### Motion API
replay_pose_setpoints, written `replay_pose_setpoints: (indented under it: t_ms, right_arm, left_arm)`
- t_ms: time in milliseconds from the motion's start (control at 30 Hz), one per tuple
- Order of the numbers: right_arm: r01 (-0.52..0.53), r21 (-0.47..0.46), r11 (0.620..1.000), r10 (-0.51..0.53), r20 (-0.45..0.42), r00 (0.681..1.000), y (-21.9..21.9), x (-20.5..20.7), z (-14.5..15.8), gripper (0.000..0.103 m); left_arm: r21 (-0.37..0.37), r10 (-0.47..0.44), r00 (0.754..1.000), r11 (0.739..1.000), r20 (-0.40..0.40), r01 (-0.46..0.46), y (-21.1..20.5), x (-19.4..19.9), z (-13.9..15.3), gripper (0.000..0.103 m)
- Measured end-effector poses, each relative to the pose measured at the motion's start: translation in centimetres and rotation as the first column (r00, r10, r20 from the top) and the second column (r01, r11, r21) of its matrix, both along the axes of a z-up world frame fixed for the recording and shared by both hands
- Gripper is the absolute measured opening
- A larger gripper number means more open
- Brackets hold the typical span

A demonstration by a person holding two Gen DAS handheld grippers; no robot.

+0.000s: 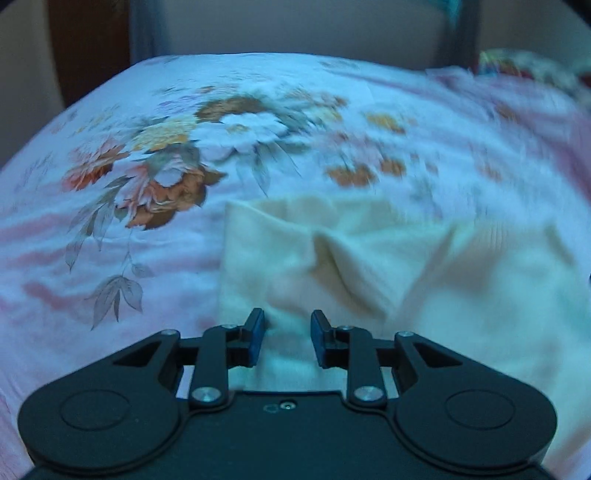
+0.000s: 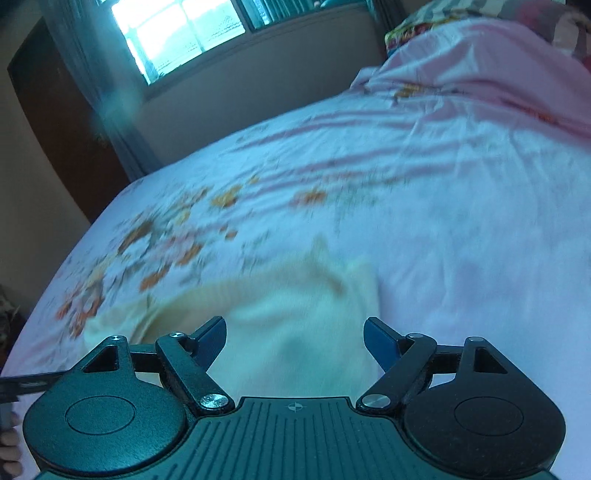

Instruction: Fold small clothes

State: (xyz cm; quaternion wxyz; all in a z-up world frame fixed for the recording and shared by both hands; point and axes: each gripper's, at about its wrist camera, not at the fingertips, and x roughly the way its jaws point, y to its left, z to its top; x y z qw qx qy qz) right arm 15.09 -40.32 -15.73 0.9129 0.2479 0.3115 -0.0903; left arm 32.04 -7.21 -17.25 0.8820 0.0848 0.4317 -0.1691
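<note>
A small cream garment (image 1: 369, 266) lies rumpled on the floral bed sheet (image 1: 147, 147), with a fold ridge across its middle. My left gripper (image 1: 288, 326) hovers over the garment's near left part. Its blue-padded jaws stand a little apart, with cloth showing below the gap and nothing pinched. In the right wrist view the same garment (image 2: 295, 306) is blurred, and its ribbed edge runs to the left. My right gripper (image 2: 295, 332) is wide open just above it, holding nothing.
The bed sheet (image 2: 424, 192) stretches far ahead and to the right. A pink blanket (image 2: 480, 74) and a patterned pillow (image 2: 410, 27) are piled at the far right. A window (image 2: 177, 33) and a dark wooden door (image 2: 55, 118) stand beyond the bed's left edge. Part of a hand (image 2: 9, 450) shows at the lower left.
</note>
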Motion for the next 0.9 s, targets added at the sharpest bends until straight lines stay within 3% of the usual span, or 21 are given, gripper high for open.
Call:
replay_pose_setpoints:
  t_ms: [167, 333, 433, 667, 767, 800, 867, 900]
  right_arm:
    - [-0.042, -0.004, 0.999, 0.042, -0.042, 0.998, 1.9, -0.9, -2.1, 0.082]
    - [-0.057, -0.016, 0.998, 0.056, -0.059, 0.997, 2.0, -1.3, -2.3, 0.082]
    - [-0.051, -0.020, 0.998, 0.051, -0.031, 0.998, 1.8, -2.4, -1.4, 0.082]
    - [-0.017, -0.030, 0.999, 0.015, -0.056, 0.998, 1.2, -5.6, -1.1, 0.082]
    - [-0.012, -0.037, 0.999, 0.009, -0.076, 0.997, 1.3, -7.1, -1.1, 0.081]
    - [-0.009, -0.039, 0.999, 0.006, -0.083, 0.997, 1.4, -7.6, -1.1, 0.078]
    - [-0.016, -0.035, 0.999, 0.012, -0.114, 0.993, 1.6, -8.2, -1.3, 0.053]
    - [-0.017, -0.027, 0.999, 0.013, -0.130, 0.991, 1.7, -8.5, -1.6, 0.053]
  left_arm:
    - [0.023, 0.020, 0.999, 1.000, 0.038, -0.021, -2.8, 2.5, -0.5, 0.025]
    - [-0.128, 0.184, 0.983, 0.975, 0.024, -0.179, -2.6, 7.0, 1.4, 0.025]
    - [-0.161, 0.228, 0.974, 0.961, 0.002, -0.224, -0.8, 7.6, 2.2, 0.025]
    - [-0.063, 0.152, 0.988, 0.986, -0.031, -0.153, 5.0, 1.8, 1.5, 0.025]
    - [-0.057, 0.134, 0.989, 0.989, -0.062, -0.138, 7.2, -0.7, 1.1, 0.025]
    - [-0.066, 0.127, 0.989, 0.989, -0.078, -0.133, 7.6, -1.4, 0.9, 0.025]
    - [-0.077, 0.106, 0.989, 0.991, -0.100, -0.114, 8.0, -2.9, 0.4, 0.025]
    - [-0.075, 0.092, 0.990, 0.992, -0.105, -0.100, 8.0, -3.6, 0.0, 0.025]
